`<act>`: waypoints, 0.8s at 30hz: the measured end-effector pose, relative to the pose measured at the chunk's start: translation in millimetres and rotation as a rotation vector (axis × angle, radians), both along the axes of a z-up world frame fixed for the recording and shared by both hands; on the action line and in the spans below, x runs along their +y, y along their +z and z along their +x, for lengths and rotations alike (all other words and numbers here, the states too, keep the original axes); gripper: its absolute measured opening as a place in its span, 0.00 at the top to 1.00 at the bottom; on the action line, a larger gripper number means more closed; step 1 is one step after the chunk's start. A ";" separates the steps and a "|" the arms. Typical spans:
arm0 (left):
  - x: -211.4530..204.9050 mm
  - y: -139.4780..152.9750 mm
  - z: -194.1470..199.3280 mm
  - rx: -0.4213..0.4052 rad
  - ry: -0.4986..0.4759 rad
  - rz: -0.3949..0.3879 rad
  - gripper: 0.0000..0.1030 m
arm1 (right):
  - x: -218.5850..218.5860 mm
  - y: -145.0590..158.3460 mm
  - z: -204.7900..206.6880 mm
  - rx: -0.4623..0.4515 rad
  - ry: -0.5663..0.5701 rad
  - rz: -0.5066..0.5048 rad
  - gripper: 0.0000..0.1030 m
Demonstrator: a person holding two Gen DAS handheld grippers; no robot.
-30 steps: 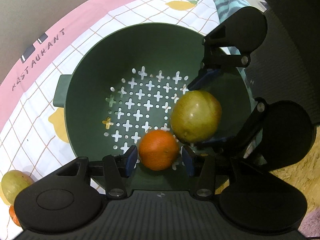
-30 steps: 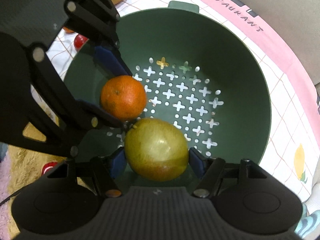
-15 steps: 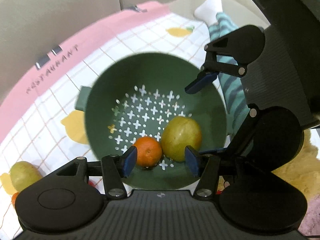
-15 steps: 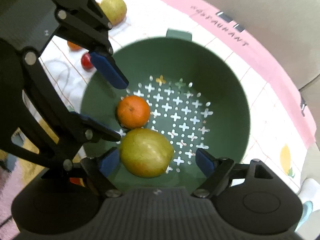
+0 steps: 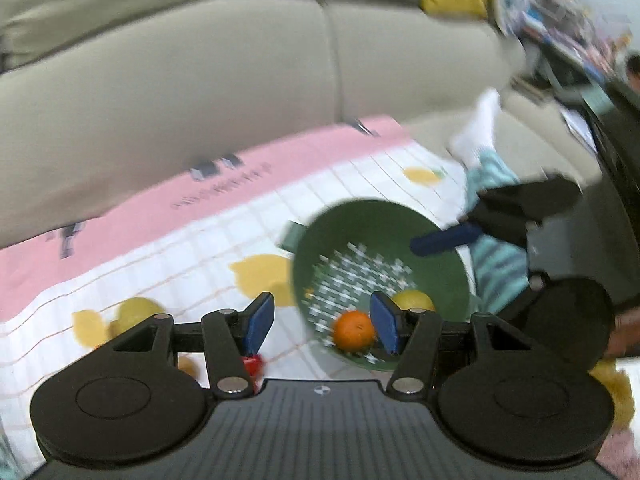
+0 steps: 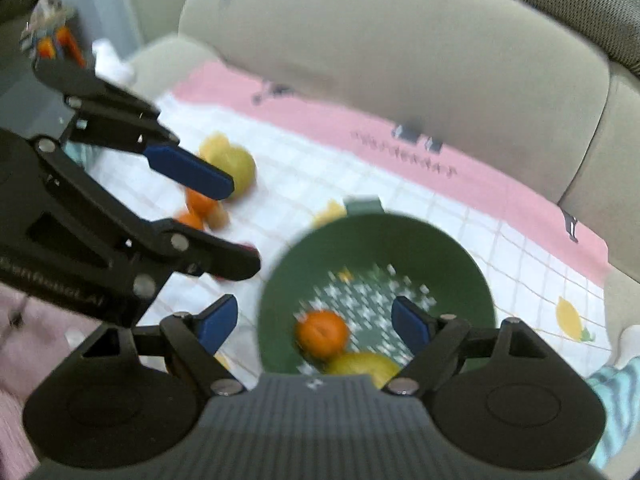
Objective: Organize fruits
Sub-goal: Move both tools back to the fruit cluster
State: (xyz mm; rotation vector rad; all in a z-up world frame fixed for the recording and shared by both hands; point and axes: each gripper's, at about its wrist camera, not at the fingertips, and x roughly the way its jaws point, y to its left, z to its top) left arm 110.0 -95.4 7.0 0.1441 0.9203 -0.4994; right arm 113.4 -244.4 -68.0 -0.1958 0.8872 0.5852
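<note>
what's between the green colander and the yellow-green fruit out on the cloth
In the right wrist view, bare checked cloth separates colander from fruit.

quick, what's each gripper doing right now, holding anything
left gripper: open, holding nothing, jaws just opened a little.
right gripper: open, holding nothing, jaws just opened wider; the orange and the green fruit lie free in the colander.

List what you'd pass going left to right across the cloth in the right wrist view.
Yellow-green fruit → green colander, holding the orange → printed lemon near the right edge.
</note>
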 end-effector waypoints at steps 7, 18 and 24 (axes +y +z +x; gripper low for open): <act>65.2 10.6 -16.7 -0.093 0.225 -0.093 0.34 | 36.8 12.0 -23.5 -0.126 -0.104 0.145 0.21; 157.7 -15.4 -11.9 -0.097 0.528 -0.211 0.32 | 91.9 -9.8 -19.0 -0.103 -0.211 0.274 0.22; 178.9 -40.2 1.1 -0.074 0.571 -0.193 0.32 | 113.6 -27.2 -2.8 -0.073 -0.205 0.270 0.22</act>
